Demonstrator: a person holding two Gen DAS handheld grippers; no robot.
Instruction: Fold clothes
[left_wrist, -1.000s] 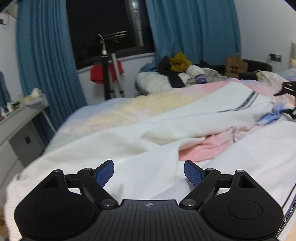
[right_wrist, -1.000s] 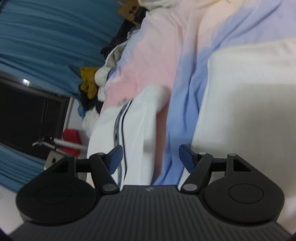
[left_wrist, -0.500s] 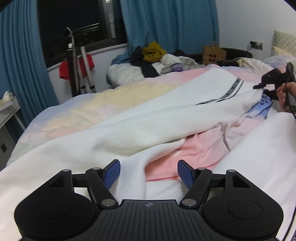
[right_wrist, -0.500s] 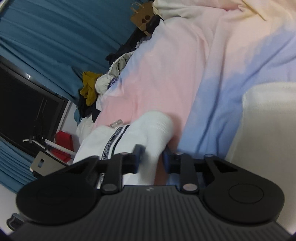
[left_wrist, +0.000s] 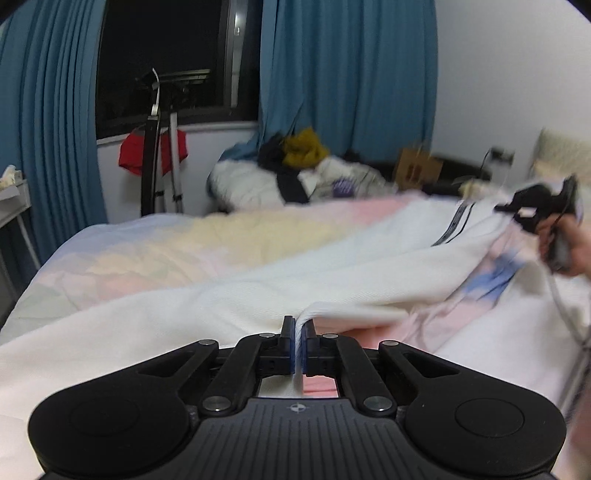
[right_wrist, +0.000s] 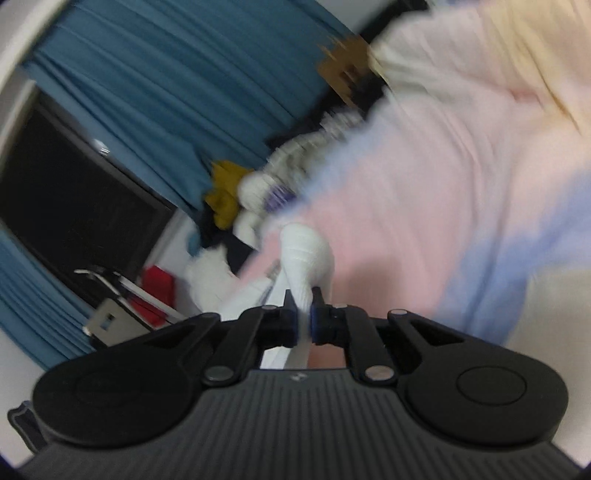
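A long white garment (left_wrist: 295, 280) with a dark striped band lies stretched across the pastel bedspread (left_wrist: 166, 243). My left gripper (left_wrist: 298, 332) is at its near end, jaws closing tight on a thin pinch of the white fabric. Far right in the left wrist view, my right gripper (left_wrist: 517, 212), held by a person's hand (left_wrist: 569, 247), lifts the garment's other end. In the blurred right wrist view the right gripper (right_wrist: 303, 314) has its jaws closing on a bunched white fold of the garment (right_wrist: 306, 251), above the pink and blue bedspread (right_wrist: 424, 184).
A pile of clothes (left_wrist: 295, 173) lies beyond the bed's far side under blue curtains (left_wrist: 351, 74). A tripod (left_wrist: 155, 147) with a red cloth (left_wrist: 136, 151) stands by the dark window. A brown paper bag (left_wrist: 417, 170) sits at the back right, a white cabinet (left_wrist: 11, 199) at left.
Both grippers went from open to shut on the white garment. The right one has raised its end, and the fabric now pulls taut between the two.
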